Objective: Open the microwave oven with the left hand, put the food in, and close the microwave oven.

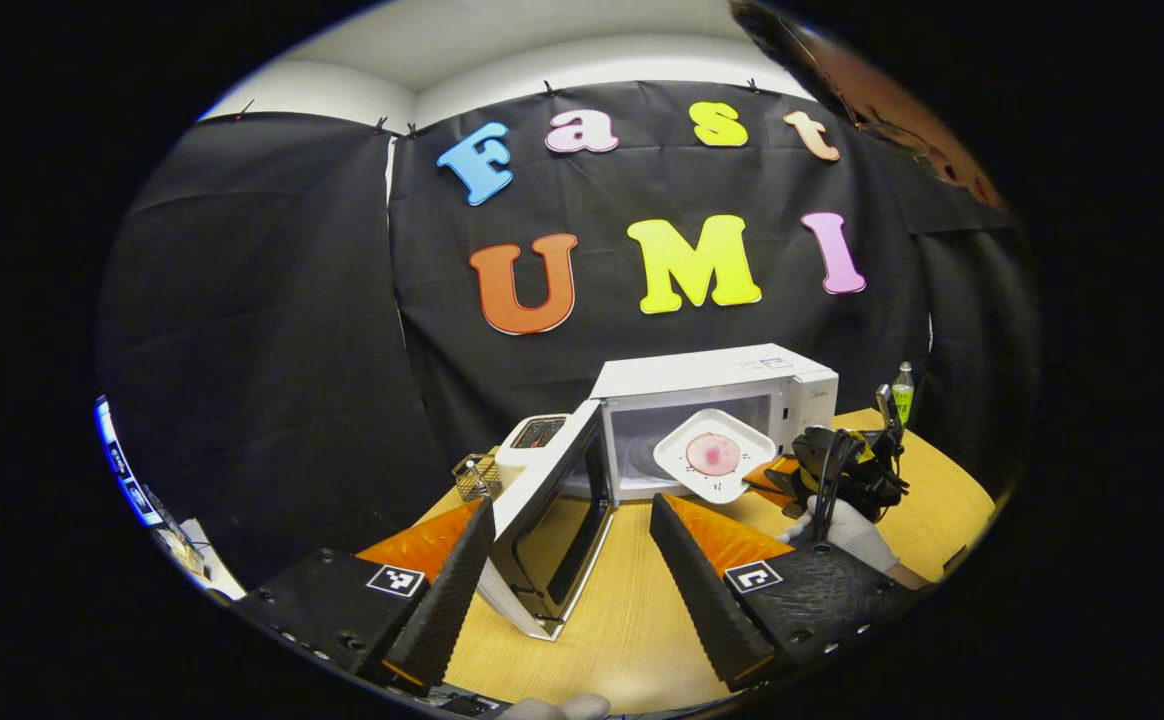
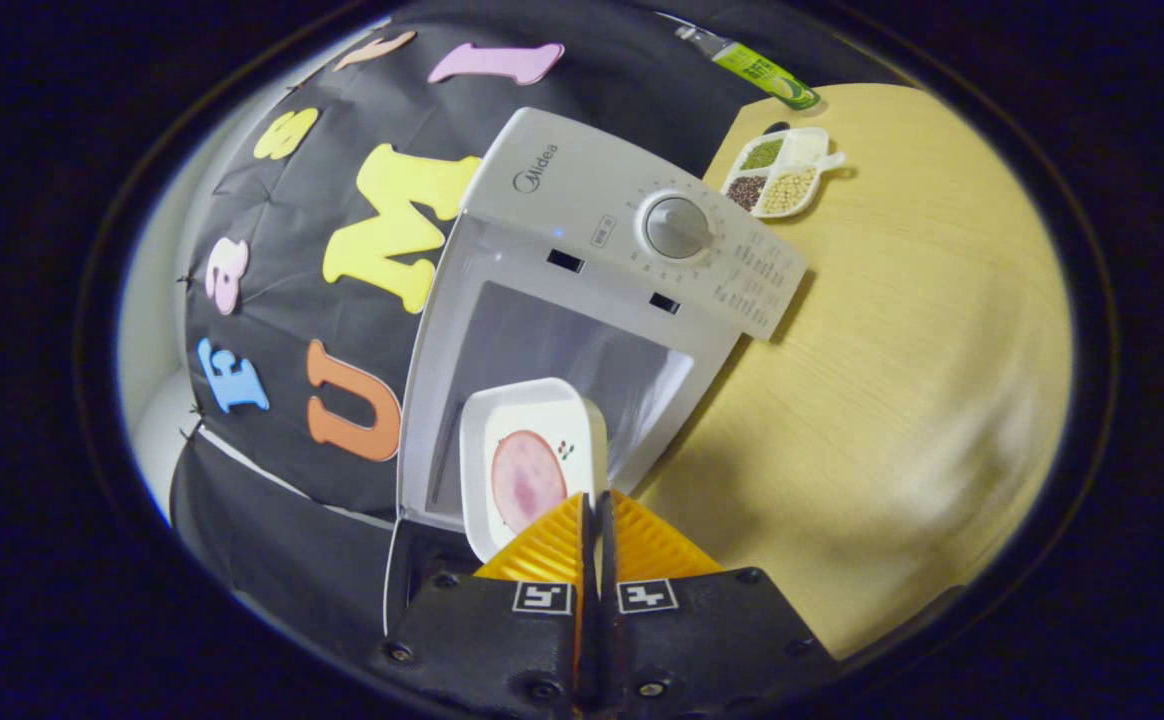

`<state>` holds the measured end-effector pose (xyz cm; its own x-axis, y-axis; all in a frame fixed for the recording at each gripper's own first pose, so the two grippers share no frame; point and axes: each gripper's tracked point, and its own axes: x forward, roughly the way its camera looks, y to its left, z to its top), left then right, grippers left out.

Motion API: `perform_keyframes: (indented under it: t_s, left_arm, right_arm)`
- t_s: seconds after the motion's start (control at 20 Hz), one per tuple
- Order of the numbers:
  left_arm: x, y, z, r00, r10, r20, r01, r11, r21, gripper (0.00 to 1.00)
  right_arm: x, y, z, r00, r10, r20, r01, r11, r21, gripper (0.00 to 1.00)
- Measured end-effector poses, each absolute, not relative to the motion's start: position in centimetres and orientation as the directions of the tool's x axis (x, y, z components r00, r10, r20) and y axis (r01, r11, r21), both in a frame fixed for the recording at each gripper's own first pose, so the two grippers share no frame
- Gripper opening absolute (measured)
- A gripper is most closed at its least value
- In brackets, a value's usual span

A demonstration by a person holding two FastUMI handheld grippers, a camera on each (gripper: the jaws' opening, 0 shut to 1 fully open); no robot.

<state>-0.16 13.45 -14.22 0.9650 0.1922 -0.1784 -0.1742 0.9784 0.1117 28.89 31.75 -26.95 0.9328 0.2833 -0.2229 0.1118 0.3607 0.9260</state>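
Right now the white dish [image 2: 532,455] with a pink slice of food [image 2: 527,478] is held tilted at the mouth of the microwave oven [image 2: 582,300], its rim pinched by the right hand-held gripper [image 2: 592,520]. The oven door [image 1: 552,520] hangs wide open. The left hand-held gripper [image 1: 572,560] is spread apart, its fingers either side of that door. A divided snack tray [image 2: 777,172] and a green bottle [image 2: 762,65] sit near the worktop's [image 2: 892,350] far edge.
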Motion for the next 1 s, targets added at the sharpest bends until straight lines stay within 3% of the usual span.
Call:
perform_keyframes:
  t_s: [0.05, 0.2, 0.25, 0.4, 0.6, 0.65, 0.95, 1.0]
  left_arm:
    - [-0.2, 14.0, -14.9, 0.961, 0.200, -0.189, -0.181, 0.977, 0.115, 0.93]
    - [-0.2, 15.3, -16.1, 0.951, 0.227, -0.209, -0.205, 0.971, 0.123, 0.93]
    - [-0.3, 15.7, -16.3, 0.949, 0.231, -0.214, -0.209, 0.970, 0.124, 0.93]
    - [-0.1, 16.5, -16.9, 0.944, 0.242, -0.226, -0.219, 0.968, 0.123, 0.93]
    - [0.7, 16.8, -17.3, 0.942, 0.242, -0.233, -0.222, 0.969, 0.108, 0.93]
    - [0.9, 16.7, -17.4, 0.942, 0.237, -0.237, -0.218, 0.970, 0.104, 0.93]
    - [1.6, 16.9, -17.3, 0.946, 0.229, -0.232, -0.207, 0.972, 0.115, 0.93]
    - [1.8, 16.8, -17.2, 0.947, 0.228, -0.228, -0.206, 0.972, 0.113, 0.93]
  right_arm:
    - [29.9, 32.6, -27.1, 0.938, 0.272, -0.214, 0.110, 0.350, 0.930, 0.04]
    - [32.5, 34.6, -28.0, 0.944, 0.244, -0.223, 0.149, 0.287, 0.946, 0.00]
    - [33.6, 34.7, -28.3, 0.947, 0.228, -0.226, 0.160, 0.275, 0.948, 0.04]
    - [36.3, 35.5, -29.5, 0.946, 0.202, -0.253, 0.192, 0.279, 0.941, 0.00]
    - [39.4, 34.9, -30.5, 0.944, 0.142, -0.296, 0.262, 0.222, 0.939, 0.04]
    - [40.1, 34.8, -30.4, 0.945, 0.135, -0.297, 0.264, 0.217, 0.940, 0.00]
    - [42.4, 34.6, -29.7, 0.962, 0.095, -0.257, 0.231, 0.224, 0.947, 0.09]
    - [42.4, 34.7, -29.6, 0.963, 0.104, -0.247, 0.219, 0.226, 0.949, 0.01]
